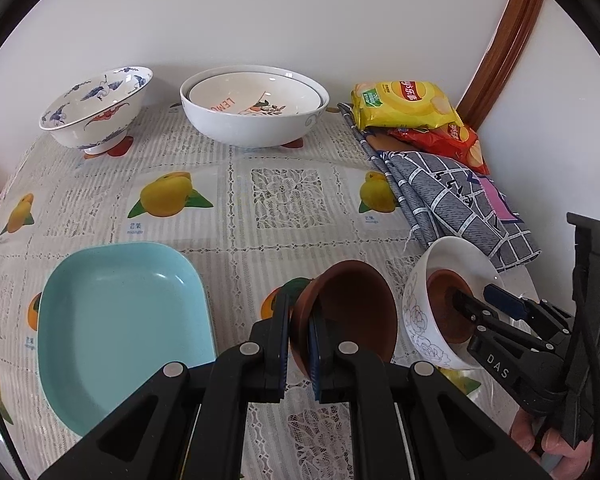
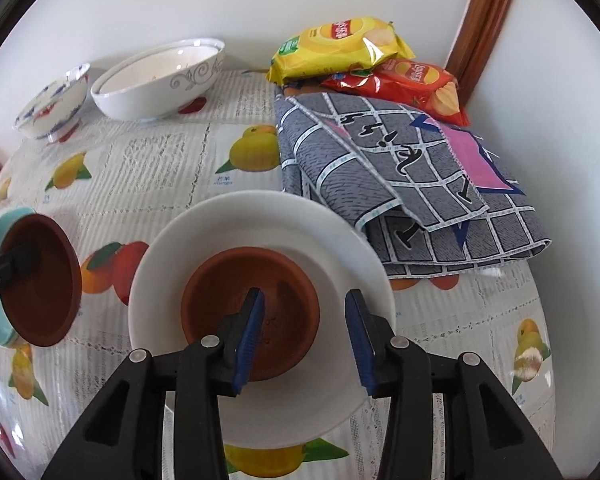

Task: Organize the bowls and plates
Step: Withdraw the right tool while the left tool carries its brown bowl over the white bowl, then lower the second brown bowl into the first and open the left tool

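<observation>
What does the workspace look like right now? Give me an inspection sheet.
Surface: table under a fruit-print lace cover.
Job's things: brown dish clamped by its rim, tilted, off the table; second brown dish inside the white floral bowl; light blue dish at near left; blue-patterned bowl and two nested white bowls by the wall.
Clutter: grey checked cloth; yellow chip bag on red chip bag.
Grippers: left gripper shut on a brown dish; right gripper, jaws open over the bowl.
Cables: black cable along the right gripper.
Surroundings: white walls, wooden trim.
</observation>
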A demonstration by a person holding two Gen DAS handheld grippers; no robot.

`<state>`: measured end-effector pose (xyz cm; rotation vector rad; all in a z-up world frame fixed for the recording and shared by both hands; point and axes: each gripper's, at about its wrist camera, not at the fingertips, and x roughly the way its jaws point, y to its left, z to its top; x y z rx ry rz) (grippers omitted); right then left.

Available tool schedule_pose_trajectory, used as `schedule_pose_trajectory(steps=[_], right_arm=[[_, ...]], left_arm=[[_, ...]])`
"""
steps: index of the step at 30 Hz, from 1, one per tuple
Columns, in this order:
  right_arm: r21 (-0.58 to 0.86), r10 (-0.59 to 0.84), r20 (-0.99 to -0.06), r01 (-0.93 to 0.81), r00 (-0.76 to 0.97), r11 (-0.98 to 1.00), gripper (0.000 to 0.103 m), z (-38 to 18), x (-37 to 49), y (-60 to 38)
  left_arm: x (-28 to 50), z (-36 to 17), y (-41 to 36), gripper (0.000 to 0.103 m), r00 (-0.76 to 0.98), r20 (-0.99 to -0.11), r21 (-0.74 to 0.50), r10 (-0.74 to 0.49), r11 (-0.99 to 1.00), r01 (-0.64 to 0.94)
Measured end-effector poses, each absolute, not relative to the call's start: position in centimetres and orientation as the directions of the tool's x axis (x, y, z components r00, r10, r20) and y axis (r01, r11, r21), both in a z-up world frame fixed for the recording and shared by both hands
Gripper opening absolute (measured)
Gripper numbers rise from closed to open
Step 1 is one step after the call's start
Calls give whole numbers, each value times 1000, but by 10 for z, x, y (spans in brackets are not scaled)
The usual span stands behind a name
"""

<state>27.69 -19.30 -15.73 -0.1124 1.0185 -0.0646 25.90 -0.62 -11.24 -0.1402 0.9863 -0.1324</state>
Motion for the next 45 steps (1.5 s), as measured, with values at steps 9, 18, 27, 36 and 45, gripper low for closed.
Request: schedule_pose_trajectory(steps=[9, 18, 27, 36, 45], right_arm=[[-35, -38, -756, 18, 653, 999, 42, -107, 239, -219], [-55, -116, -704, 109, 701, 992, 51, -88, 197, -270], [-88, -194, -690, 185, 698, 979, 53, -96, 172, -308], [-21, -132, -742, 174, 657, 985, 53, -118, 172, -323], [-41, -149, -750, 179, 644, 983, 53, -129, 176, -323]], left_arm=[[251, -92, -21, 9, 582, -788, -194, -201, 978, 74], [245, -80, -61, 9, 590, -775, -198, -226, 974, 114], [250, -89, -94, 9, 568, -788, -191, -237, 972, 140], [270, -113, -112, 9, 526, -814, -207, -246, 969, 131], [281, -128, -120, 9, 502, -829, -207, -245, 970, 130]])
